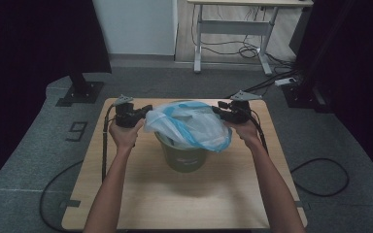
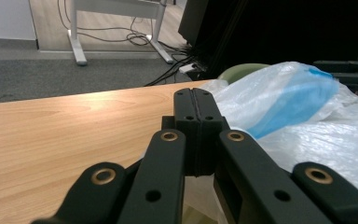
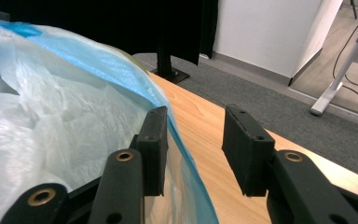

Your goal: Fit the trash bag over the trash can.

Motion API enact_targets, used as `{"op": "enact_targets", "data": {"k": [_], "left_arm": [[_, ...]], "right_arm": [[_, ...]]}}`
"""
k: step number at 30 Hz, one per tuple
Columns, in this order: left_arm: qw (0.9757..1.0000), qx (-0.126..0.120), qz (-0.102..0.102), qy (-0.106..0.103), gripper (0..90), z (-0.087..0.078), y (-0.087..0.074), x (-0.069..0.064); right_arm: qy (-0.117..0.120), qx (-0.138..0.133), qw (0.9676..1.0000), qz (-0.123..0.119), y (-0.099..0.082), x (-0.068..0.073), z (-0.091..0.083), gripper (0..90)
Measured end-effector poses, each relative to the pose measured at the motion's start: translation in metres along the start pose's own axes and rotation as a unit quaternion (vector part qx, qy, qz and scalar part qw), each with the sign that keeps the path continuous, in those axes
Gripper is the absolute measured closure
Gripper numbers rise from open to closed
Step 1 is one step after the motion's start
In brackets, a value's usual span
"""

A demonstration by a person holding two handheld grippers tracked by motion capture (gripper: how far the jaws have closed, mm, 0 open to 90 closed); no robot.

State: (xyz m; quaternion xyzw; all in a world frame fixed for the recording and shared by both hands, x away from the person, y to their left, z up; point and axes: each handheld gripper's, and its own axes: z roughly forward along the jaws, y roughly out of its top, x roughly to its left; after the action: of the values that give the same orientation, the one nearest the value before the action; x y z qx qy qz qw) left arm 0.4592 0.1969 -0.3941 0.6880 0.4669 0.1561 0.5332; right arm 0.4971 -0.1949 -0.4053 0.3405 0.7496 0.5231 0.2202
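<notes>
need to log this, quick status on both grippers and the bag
Left gripper shut on clear blue-edged plastic bag. Right gripper open, bag edge between jaws. Bag draped over green bucket. Nothing in the way.

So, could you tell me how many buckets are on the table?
1. A single green bucket stands near the middle of the wooden table, between the two grippers, its top draped by a clear and blue plastic bag. Nothing else bucket-like is visible.

A lab-like recording room: black curtains (image 1: 39, 34), grey carpet (image 1: 24, 145), loose cables (image 1: 245, 48), a bare wooden bench (image 1: 175, 194).
</notes>
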Motion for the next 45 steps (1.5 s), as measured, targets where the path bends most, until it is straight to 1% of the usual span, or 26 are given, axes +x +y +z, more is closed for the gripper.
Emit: {"op": "enact_targets", "data": {"k": [3, 8, 11, 14, 16, 18, 20, 23, 25, 27, 29, 30, 32, 34, 36, 37, 38, 41, 43, 45], "left_arm": [[1.0000, 0.002, -0.001, -0.001, 89.7, 0.004, 0.001, 0.002], [1.0000, 0.006, -0.006, 0.002, 89.7, 0.009, 0.003, 0.007], [0.9999, 0.011, -0.011, 0.005, 89.8, 0.012, 0.002, 0.011], [0.9997, 0.018, -0.014, 0.008, 89.7, 0.015, 0.001, 0.015], [0.9995, 0.023, -0.018, 0.008, 89.8, 0.017, 0.000, 0.017], [0.9992, 0.029, -0.024, 0.009, 89.8, 0.020, -0.001, 0.019], [0.9990, 0.035, -0.026, 0.008, 89.7, 0.023, -0.003, 0.020], [0.9986, 0.045, -0.027, 0.003, 89.7, 0.027, -0.005, 0.020], [0.9981, 0.054, -0.029, 0.000, 89.7, 0.030, -0.007, 0.020], [0.9980, 0.056, -0.030, 0.000, 89.7, 0.030, -0.008, 0.020], [0.9978, 0.059, -0.030, -0.001, 89.7, 0.031, -0.010, 0.020], [0.9978, 0.059, -0.029, -0.002, 89.7, 0.030, -0.010, 0.020], [0.9977, 0.061, -0.028, -0.001, 89.7, 0.031, -0.011, 0.021], [0.9978, 0.060, -0.027, 0.000, 89.7, 0.030, -0.011, 0.020], [0.9980, 0.059, -0.023, 0.002, 89.8, 0.029, -0.011, 0.020], [0.9981, 0.058, -0.023, 0.002, 89.7, 0.029, -0.011, 0.020], [0.9982, 0.056, -0.023, 0.002, 89.7, 0.028, -0.010, 0.020], [0.9985, 0.051, -0.020, 0.001, 89.8, 0.025, -0.009, 0.019], [0.9987, 0.047, -0.021, -0.001, 89.7, 0.023, -0.009, 0.017], [0.9988, 0.047, -0.016, -0.001, 89.7, 0.023, -0.008, 0.015]], "right_arm": [[0.008, -0.005, 0.9999, 0.007, -0.002, -0.002, 0.003, 61.4], [0.006, 0.008, 0.9999, 0.010, -0.008, -0.004, 0.014, 63.4], [0.010, 0.018, 0.9997, 0.012, -0.011, -0.004, 0.019, 64.2], [0.014, 0.016, 0.9995, 0.022, -0.013, -0.005, 0.022, 64.8], [0.011, 0.018, 0.9995, 0.023, -0.014, -0.005, 0.024, 65.4], [0.002, 0.022, 0.9994, 0.026, -0.014, -0.005, 0.026, 67.0], [0.004, 0.023, 0.9992, 0.032, -0.015, -0.006, 0.027, 67.8], [0.008, 0.035, 0.9986, 0.038, -0.019, -0.006, 0.030, 68.5], [0.010, 0.047, 0.9980, 0.042, -0.021, -0.007, 0.032, 68.5], [0.014, 0.059, 0.9972, 0.044, -0.025, -0.008, 0.034, 68.5], [0.015, 0.062, 0.9970, 0.043, -0.026, -0.007, 0.034, 68.5], [0.019, 0.048, 0.9976, 0.046, -0.029, -0.007, 0.033, 68.6], [0.019, 0.047, 0.9974, 0.052, -0.031, -0.008, 0.033, 68.6], [0.009, 0.047, 0.9975, 0.052, -0.033, -0.009, 0.032, 68.4], [-0.006, 0.037, 0.9977, 0.056, -0.031, -0.011, 0.027, 67.2], [-0.012, 0.029, 0.9977, 0.060, -0.029, -0.012, 0.024, 65.6], [-0.024, 0.020, 0.9975, 0.063, -0.027, -0.014, 0.020, 64.8], [-0.041, -0.014, 0.9966, 0.070, -0.018, -0.018, 0.004, 62.3], [-0.041, -0.028, 0.9959, 0.075, -0.014, -0.019, -0.006, 60.2], [-0.045, -0.032, 0.9960, 0.071, -0.010, -0.018, -0.015, 58.1]]}}
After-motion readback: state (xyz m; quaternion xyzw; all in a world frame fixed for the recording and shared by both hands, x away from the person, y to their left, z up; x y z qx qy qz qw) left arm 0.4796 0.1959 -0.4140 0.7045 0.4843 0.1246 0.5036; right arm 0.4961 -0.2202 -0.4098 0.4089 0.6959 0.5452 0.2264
